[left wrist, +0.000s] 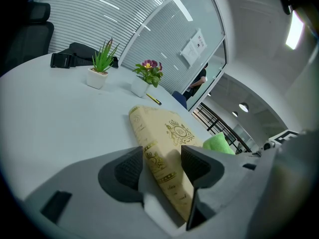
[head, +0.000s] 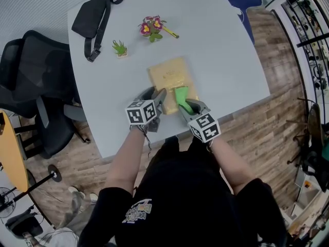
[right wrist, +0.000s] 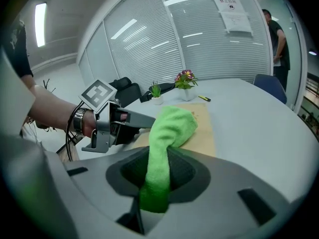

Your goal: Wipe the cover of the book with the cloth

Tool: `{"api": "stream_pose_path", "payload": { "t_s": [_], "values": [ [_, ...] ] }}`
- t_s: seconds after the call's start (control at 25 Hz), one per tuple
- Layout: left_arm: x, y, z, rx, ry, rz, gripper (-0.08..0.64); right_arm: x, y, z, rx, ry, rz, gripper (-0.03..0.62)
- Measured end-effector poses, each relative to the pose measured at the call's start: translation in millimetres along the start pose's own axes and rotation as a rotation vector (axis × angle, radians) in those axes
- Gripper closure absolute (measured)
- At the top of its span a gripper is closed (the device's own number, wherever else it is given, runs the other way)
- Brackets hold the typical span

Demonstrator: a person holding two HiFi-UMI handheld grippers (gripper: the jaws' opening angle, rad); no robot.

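A gold-covered book lies on the white table, in front of me. My left gripper holds the book's near left corner; in the left gripper view the spine of the book sits between the two pads of the left gripper. The right gripper is shut on a green cloth, whose free end rests on the book's near right part. In the right gripper view the cloth runs out from the right gripper onto the cover of the book, beside the left gripper.
Beyond the book stand a small green plant and a pot of flowers with a yellow pencil beside it. A black bag lies at the far left. A black chair stands left of the table.
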State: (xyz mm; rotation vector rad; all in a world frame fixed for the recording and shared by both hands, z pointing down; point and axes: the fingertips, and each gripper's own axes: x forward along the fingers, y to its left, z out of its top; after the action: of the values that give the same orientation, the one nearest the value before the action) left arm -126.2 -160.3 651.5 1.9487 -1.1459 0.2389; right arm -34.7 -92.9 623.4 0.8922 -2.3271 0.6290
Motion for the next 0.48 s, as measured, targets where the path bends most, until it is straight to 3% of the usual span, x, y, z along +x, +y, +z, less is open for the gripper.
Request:
{"api": "stream_pose_path", "payload": {
  "t_s": [0.48],
  "values": [
    [0.2,0.2,0.3,-0.006,-0.003,-0.001,0.316,-23.9,-53.7,-3.7,0.057,-0.019,-0.103,0.495]
  ]
}}
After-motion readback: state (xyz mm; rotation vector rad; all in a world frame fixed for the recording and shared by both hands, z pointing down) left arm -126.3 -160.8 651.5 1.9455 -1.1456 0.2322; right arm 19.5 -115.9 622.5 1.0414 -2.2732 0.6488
